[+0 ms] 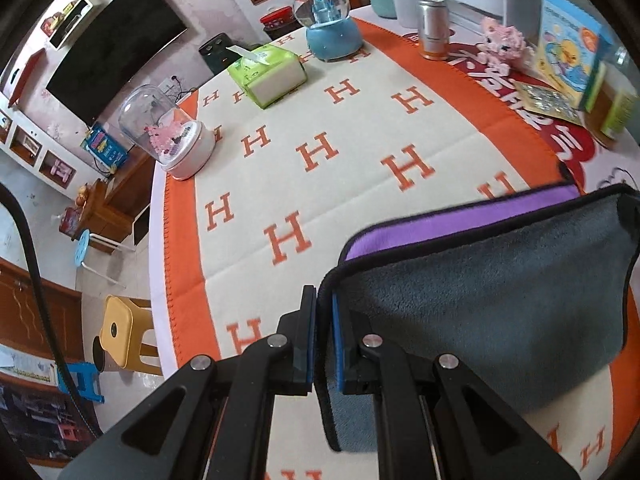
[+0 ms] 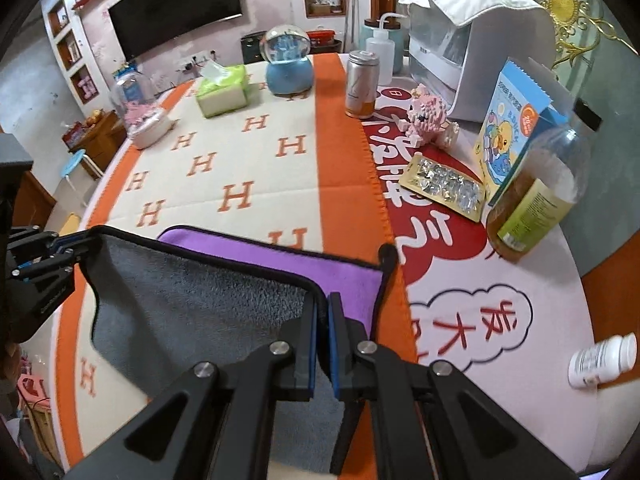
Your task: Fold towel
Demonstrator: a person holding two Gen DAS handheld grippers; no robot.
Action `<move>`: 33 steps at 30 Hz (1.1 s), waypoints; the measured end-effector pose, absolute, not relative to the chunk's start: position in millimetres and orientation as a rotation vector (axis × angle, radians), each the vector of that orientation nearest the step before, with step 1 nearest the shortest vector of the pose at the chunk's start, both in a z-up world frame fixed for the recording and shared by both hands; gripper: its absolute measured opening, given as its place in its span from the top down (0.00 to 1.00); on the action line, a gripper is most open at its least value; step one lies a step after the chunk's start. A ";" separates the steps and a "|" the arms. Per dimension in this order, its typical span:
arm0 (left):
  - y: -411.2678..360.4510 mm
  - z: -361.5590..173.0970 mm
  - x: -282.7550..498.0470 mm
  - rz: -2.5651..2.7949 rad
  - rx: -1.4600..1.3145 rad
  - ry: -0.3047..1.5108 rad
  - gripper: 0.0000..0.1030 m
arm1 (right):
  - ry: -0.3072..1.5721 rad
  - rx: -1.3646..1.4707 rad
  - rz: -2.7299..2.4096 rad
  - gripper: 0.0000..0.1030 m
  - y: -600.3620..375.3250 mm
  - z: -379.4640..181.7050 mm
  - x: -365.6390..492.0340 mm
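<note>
Towel (image 1: 500,304), grey plush over a purple face, looks light, limp and grippy, lifted off the table (image 1: 340,184) by its near corners, left tool (image 1: 324,332) and right tool (image 2: 322,340) each pinching the bound edge, the sensible hold.

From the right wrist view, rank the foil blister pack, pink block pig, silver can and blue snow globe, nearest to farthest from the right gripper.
1. Foil blister pack, right of the right gripper, on the red print.
2. Pink block pig, behind the pack.
3. Silver can, further back, at the orange border.
4. Blue snow globe, far centre, left of the can.
</note>
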State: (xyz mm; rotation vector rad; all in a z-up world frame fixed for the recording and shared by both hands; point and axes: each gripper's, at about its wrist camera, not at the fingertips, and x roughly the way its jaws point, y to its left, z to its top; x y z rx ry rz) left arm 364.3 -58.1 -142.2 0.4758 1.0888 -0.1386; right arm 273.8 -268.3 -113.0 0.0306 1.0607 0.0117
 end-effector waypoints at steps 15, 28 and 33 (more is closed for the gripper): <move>-85.9 -205.4 409.3 -0.094 0.502 1.162 0.91 | 1.183 0.061 -0.044 0.95 -285.1 -173.9 320.1; -76.2 -213.3 413.9 -0.033 0.466 1.179 0.50 | 1.148 0.000 -0.085 0.76 -286.7 -171.9 319.6; -71.9 -198.5 404.6 -0.037 0.420 1.143 0.25 | 1.124 0.008 -0.074 0.75 -284.1 -162.1 312.5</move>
